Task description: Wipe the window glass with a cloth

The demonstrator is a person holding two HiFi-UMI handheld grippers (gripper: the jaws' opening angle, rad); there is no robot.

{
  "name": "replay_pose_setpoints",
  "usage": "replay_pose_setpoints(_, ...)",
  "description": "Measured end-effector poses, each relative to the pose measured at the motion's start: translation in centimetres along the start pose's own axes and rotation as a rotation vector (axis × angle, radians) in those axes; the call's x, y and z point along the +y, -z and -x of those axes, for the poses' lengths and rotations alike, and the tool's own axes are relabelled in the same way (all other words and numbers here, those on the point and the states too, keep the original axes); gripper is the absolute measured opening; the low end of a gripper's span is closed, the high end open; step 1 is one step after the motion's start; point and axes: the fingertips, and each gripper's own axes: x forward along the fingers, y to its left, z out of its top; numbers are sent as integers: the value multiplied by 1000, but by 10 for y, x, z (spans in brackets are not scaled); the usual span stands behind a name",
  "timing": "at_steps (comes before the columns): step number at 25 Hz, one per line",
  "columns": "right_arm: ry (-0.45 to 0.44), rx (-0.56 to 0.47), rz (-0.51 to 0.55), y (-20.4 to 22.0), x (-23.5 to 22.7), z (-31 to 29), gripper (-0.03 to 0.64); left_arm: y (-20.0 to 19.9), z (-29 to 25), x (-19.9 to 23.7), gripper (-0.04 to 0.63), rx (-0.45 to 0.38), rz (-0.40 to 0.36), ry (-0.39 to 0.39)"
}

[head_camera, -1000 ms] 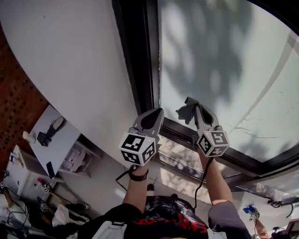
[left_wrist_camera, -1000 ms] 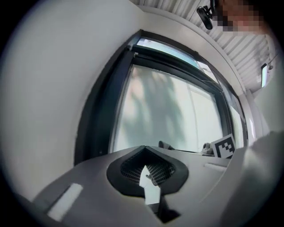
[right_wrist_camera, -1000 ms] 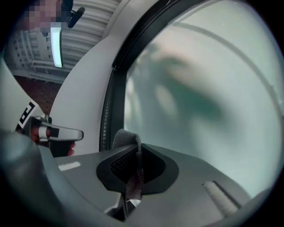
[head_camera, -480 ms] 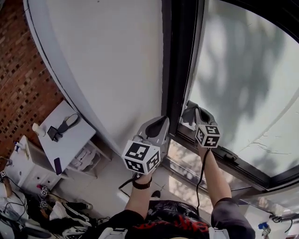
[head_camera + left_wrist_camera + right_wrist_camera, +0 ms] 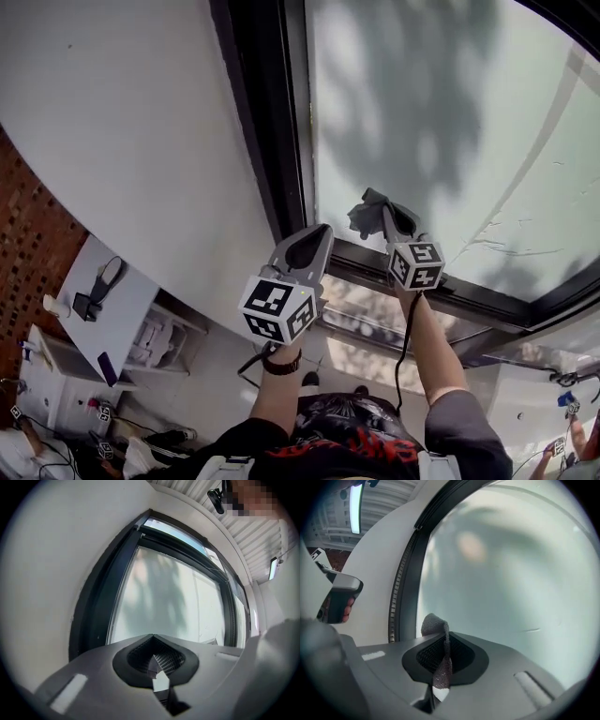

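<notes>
Cloth [image 5: 439,667], grey and coarse-woven, is clamped between the closed jaws of the right gripper [image 5: 440,641]. Its free end bunches up above the jaw tips, close against the window glass [image 5: 511,564] near the pane's lower left corner; whether it touches the glass cannot be told. The left gripper [image 5: 153,637] has its jaws pressed together with nothing between them. It hangs just beside the right one, in front of the black window frame [image 5: 262,141]. A white wall [image 5: 122,122] runs left of the frame.

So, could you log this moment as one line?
right gripper: shut on grey woven cloth; left gripper: shut, empty; frosted window glass: cloth low-left
</notes>
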Motion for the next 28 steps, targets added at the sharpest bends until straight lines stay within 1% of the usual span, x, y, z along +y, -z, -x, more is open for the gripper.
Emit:
replay_pose_setpoints(4, 40, -7, 5, 0, -32, 35, 17, 10, -25, -29, 0, 22, 13, 58)
replay_pose_setpoints(8, 79, -19, 9, -4, -66, 70, 17, 11, -46, -62, 0, 26, 4, 112)
replay_pose_setpoints(13, 155, -36, 2, -5, -110, 118, 17, 14, -70, -107, 0, 36, -14, 184)
replay_pose_setpoints(16, 207, -34, 8, -3, -139, 149, 17, 15, -87, -137, 0, 34, -21, 231)
replay_pose_setpoints(20, 281, -44, -16, -2, -179, 194, 17, 25, -111, -175, 0, 52, -26, 290)
replay_pose_setpoints(25, 400, -57, -15, -4, -230, 255, 17, 34, -135, -223, 0, 66, -28, 374)
replay_pose_setpoints(28, 466, -61, -21, -3, -260, 289, 17, 37, -149, -250, 0, 66, -27, 413)
